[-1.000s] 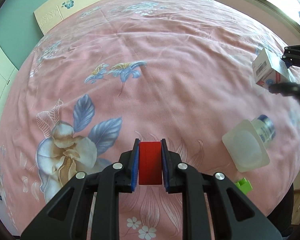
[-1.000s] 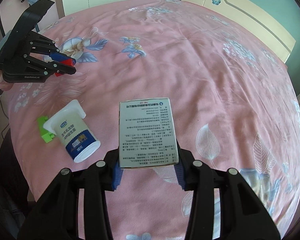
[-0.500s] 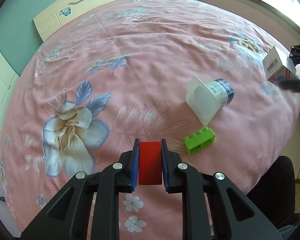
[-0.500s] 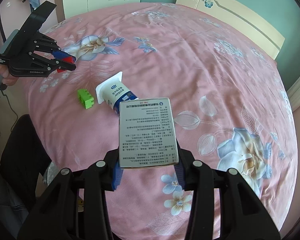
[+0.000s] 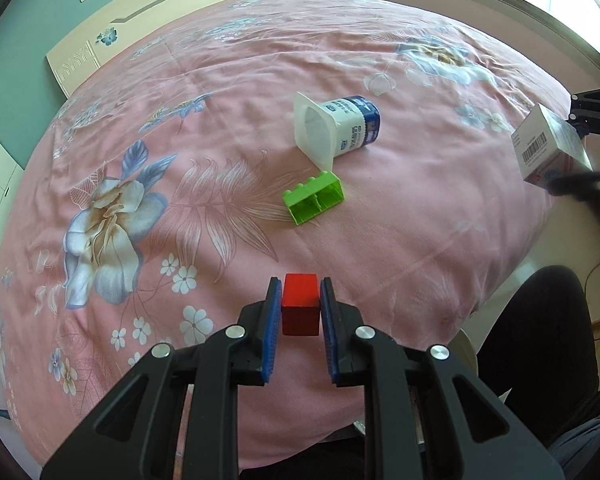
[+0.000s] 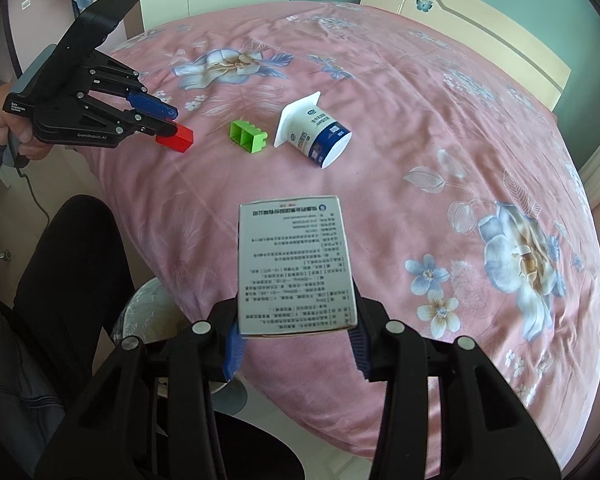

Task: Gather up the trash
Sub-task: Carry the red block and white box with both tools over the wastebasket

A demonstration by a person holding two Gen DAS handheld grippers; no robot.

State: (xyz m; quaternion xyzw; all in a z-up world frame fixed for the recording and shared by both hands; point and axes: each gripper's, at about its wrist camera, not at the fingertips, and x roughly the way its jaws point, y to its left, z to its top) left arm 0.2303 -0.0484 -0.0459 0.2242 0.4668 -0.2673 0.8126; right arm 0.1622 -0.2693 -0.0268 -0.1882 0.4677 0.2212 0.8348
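A big bed point(image 5: 228, 92) is covered edge to edge by a pink floral sheet point(image 6: 420, 128), with a cream headboard point(image 6: 480, 28) seen at the far end against a teal wall. Dark trouser legs point(image 6: 72, 280) of the person are seen beside the near edge of the bed, and a pale, round bin-like thing point(image 6: 148, 312) is partly visible on the floor just past that edge; not much more of it can be made out.

The left gripper point(image 5: 300, 312) is held over the near part of the sheet, its blue pads point(image 5: 274, 320) clamped tight on a small red block point(image 5: 300, 310). From the right wrist view it's held by a hand point(image 6: 4, 124) at the left side.

The right gripper point(image 6: 296, 344) is closed on a white printed carton point(image 6: 294, 264), which is gripped at its lower end and sticks out forward between the jaws, above the bed edge.

Still lying on the sheet: a white yogurt cup point(image 5: 336, 128) tipped on its side, and just beside it a green toy brick point(image 5: 314, 202), hollow side showing. Whether they're touching can't really be told.
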